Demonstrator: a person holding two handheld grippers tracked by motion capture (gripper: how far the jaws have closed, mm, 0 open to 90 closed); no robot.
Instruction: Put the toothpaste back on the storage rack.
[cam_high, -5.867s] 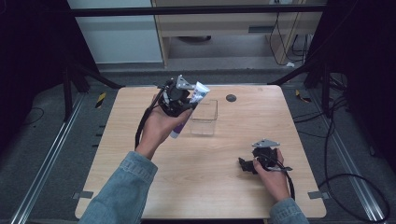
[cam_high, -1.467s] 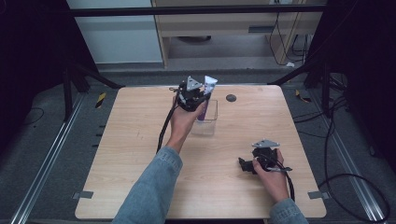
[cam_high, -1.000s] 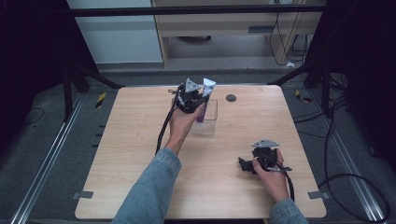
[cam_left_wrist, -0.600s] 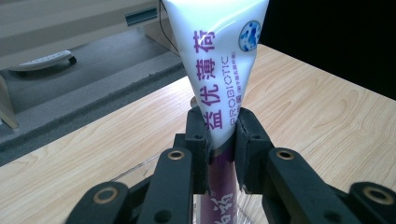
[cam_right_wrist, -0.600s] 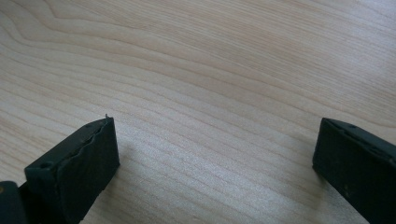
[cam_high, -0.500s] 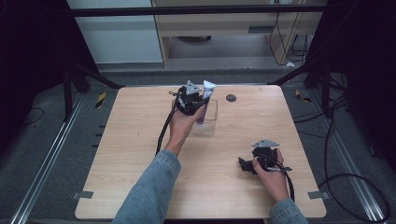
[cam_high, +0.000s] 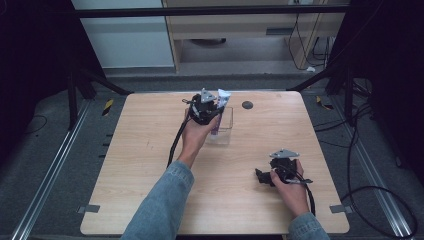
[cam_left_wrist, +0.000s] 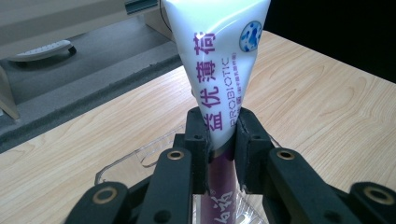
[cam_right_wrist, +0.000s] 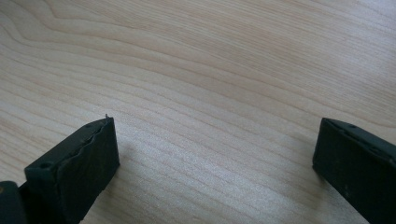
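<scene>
Left claw (cam_high: 212, 107) carried tube (cam_left_wrist: 219, 60) from desk (cam_high: 150, 170) middle to box (cam_high: 222, 131), clamped on it; right claw (cam_right_wrist: 215, 154) apart, resting on desk.

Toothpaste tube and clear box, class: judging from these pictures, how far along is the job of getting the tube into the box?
Done: the left gripper has clamped the tube and holds it upright at the clear box. In hand: the tube's purple lower end sits inside the box walls, pads pressing it. Left: letting go, probably. The right gripper rests open over bare table.
</scene>
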